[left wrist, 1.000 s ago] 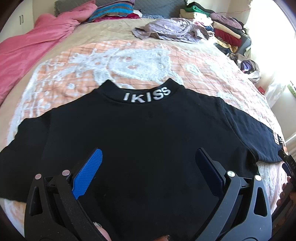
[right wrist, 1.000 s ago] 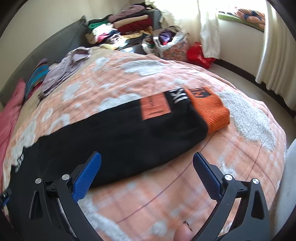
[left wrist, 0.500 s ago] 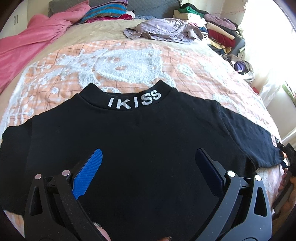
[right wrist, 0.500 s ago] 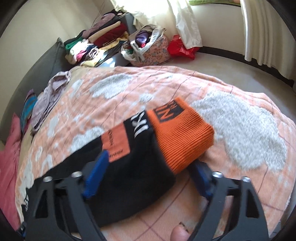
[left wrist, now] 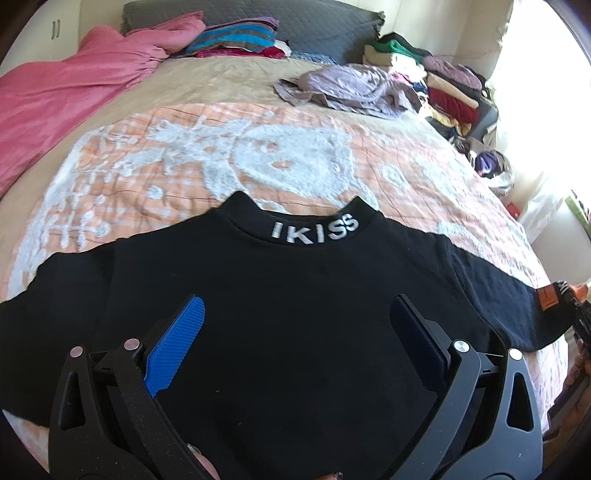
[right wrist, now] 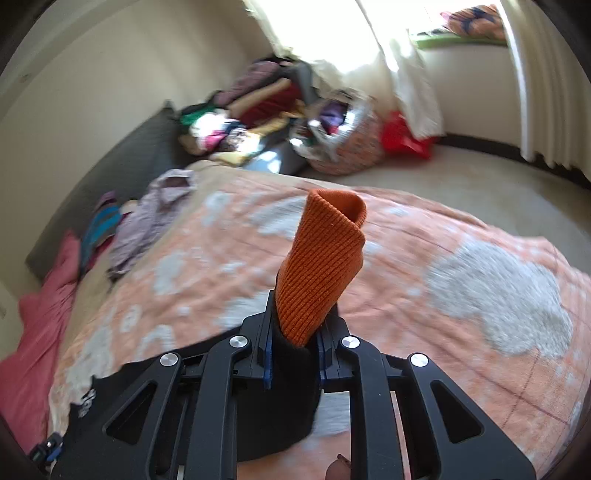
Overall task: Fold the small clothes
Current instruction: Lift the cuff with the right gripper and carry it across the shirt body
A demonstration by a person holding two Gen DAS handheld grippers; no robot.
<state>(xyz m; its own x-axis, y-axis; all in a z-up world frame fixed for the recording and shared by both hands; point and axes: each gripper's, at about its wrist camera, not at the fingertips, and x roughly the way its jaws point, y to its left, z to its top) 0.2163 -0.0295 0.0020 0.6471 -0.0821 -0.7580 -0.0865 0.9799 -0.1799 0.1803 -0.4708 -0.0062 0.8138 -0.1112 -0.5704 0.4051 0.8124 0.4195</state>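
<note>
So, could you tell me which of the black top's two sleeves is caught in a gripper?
It is the sleeve with the orange cuff. The right gripper is closing on it just below the cuff, which sticks up. The other sleeve lies flat on the bedspread, untouched.

Window (right wrist: 343,33) glare — motion blur, fisheye-warped edges.

You have the sweater (left wrist: 295,302) lying flat on the bed (left wrist: 221,147), collar away from you. Behind it, a crumpled garment (left wrist: 351,88) lies to the right and a blanket (left wrist: 66,99) to the left. Stacked clothes (left wrist: 436,81) sit beyond the bed's right edge.
</note>
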